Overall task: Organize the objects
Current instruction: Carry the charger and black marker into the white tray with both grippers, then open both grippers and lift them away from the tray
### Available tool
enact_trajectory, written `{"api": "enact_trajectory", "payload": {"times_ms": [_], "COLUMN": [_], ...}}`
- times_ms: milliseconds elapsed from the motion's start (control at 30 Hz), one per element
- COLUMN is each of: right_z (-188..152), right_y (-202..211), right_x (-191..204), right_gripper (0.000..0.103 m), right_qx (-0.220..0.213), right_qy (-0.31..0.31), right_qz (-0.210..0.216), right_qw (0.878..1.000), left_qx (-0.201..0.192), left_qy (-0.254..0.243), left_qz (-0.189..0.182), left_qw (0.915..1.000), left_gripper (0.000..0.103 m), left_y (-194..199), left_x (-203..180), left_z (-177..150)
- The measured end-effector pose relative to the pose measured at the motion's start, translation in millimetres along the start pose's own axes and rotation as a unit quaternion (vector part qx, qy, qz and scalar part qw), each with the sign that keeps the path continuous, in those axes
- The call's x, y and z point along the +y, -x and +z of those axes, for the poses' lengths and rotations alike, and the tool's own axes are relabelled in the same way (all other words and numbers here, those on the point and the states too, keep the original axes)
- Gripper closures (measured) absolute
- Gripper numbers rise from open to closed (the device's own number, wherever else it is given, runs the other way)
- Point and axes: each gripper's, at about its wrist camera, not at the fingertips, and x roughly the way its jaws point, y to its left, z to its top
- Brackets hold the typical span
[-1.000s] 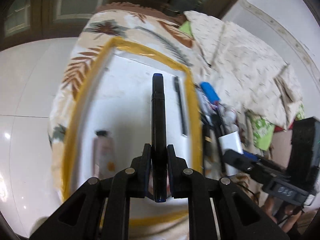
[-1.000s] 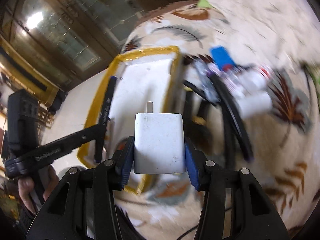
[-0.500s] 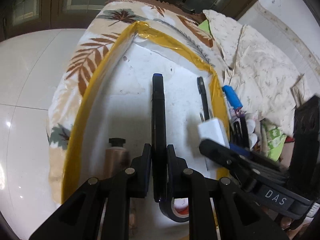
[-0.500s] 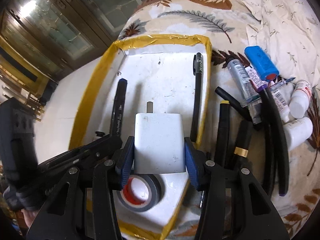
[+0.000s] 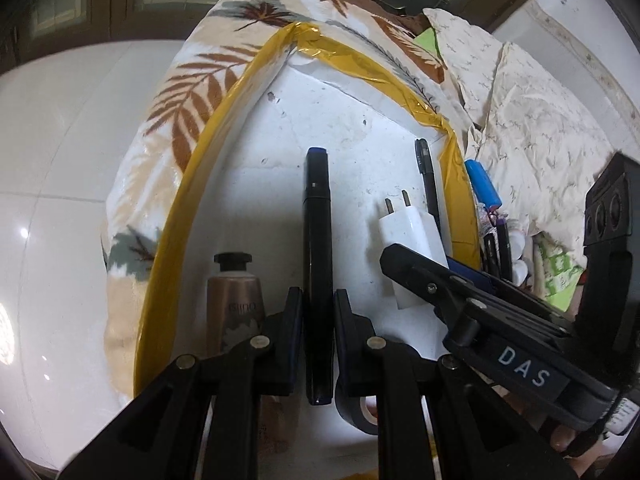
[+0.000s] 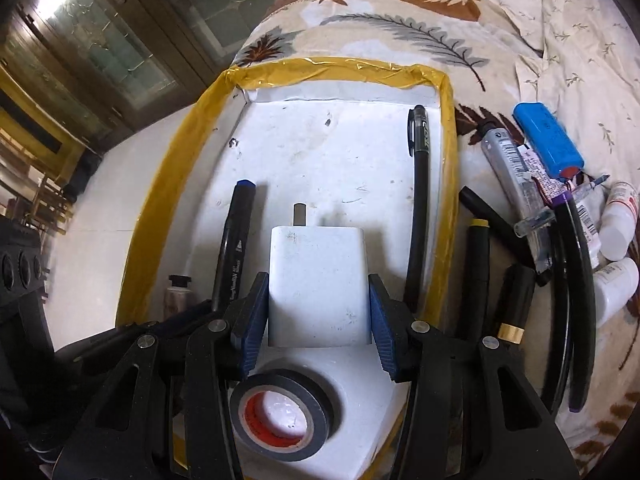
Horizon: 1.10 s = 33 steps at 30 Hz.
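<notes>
Leaf-print blanket [image 6: 400,28] over a bed, glossy white floor and dark glazed doors behind. White tray [image 6: 320,152] with yellow-taped rim sits on the blanket and serves as the collection bin. Left tongs [image 5: 318,312] clenched on a black marker [image 5: 318,240], gripped near its rear half so the long barrel points ahead over the tray floor. Right tongs [image 6: 318,308] grasping a white charger plug [image 6: 318,280] by its flat sides, prongs forward, low over the tray centre. Likely both are lined up for drop-off side by side. Already in the tray: a black pen [image 6: 418,200] along the right wall, a tape roll [image 6: 280,412] at the near end, a small brown tube [image 5: 236,300] at the left. Unsorted pile just right of the tray on the blanket: blue battery pack [image 6: 548,140], more markers, white bottles, tubes. Sorting looks roughly a third done.
</notes>
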Motion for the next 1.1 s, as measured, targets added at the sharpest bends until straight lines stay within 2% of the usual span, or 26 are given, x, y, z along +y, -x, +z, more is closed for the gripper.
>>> {"api": "enact_trajectory", "payload": {"times_ms": [100,233,300,400,467,533,567,633,700,767,900,933,967,1033,1100], "right_z": [0.5,1.5,3.0,4.9,4.2,2.0,0.1,-7.2,-17.5,-33.1,-62.4,-68.8,-73.3,-79.9,-82.7], "right_y": [-1.1,-3.3,-3.0,3.9,11.2,24.9,32.1,49.3,62.5,78.9,103.7,109.5,112.0,111.4,110.5], "right_x": [-0.2,4.3,1.3,-12.6,-23.3,-37.9,-42.7,-52.9,-64.2,-79.1,-112.9,-123.9,-132.0,-151.9,-163.5], "right_gripper": [0.055,0.054,0.054,0.054,0.054,0.054,0.054,0.054,0.054,0.054,0.054,0.054,0.054,0.054,0.054], "right_qx": [0.004,0.013,0.017,0.013,0.011,0.002,-0.002,-0.018,-0.02,-0.03,-0.051,-0.06,-0.06,-0.055,-0.055], "right_qy": [0.001,0.022,0.014,-0.025,-0.05,-0.085,-0.092,-0.091,-0.093,-0.089,-0.073,-0.071,-0.073,-0.088,-0.101], "right_qz": [0.002,0.003,0.016,0.061,0.082,0.123,0.132,0.115,0.113,0.102,0.047,0.022,0.016,0.02,0.037], "right_qw": [1.0,1.0,1.0,0.998,0.995,0.989,0.987,0.989,0.989,0.99,0.995,0.995,0.995,0.994,0.993], "left_qx": [-0.005,-0.006,-0.013,-0.032,-0.049,-0.07,-0.076,-0.096,-0.107,-0.105,-0.06,-0.053,-0.044,-0.022,-0.027], "left_qy": [0.031,0.027,0.024,0.034,0.038,0.037,0.031,0.004,-0.025,-0.04,-0.073,-0.084,-0.092,-0.112,-0.143], "left_qz": [-0.018,-0.018,-0.025,-0.043,-0.049,-0.054,-0.055,-0.037,-0.024,-0.043,-0.077,-0.08,-0.077,-0.072,-0.056], "left_qw": [0.9993,0.9994,0.9993,0.998,0.9968,0.9954,0.9951,0.9947,0.9937,0.9928,0.9925,0.9919,0.9919,0.9908,0.9877], "left_gripper": [0.088,0.088,0.088,0.087,0.078,0.057,0.054,0.047,0.047,0.047,0.047,0.047,0.047,0.047,0.047], "left_y": [3.9,3.6,7.2,15.5,22.3,30.1,33.0,41.2,47.0,50.8,33.9,28.2,22.0,9.6,9.1], "left_x": [10.3,7.6,7.0,10.9,12.3,10.1,6.9,-6.2,-23.3,-42.1,-88.1,-96.9,-104.9,-120.4,-130.3], "left_z": [0.5,-0.3,-0.4,0.1,0.0,-0.9,-1.6,-6.6,-13.7,-22.8,-44.4,-49.4,-54.8,-67.9,-78.9]}}
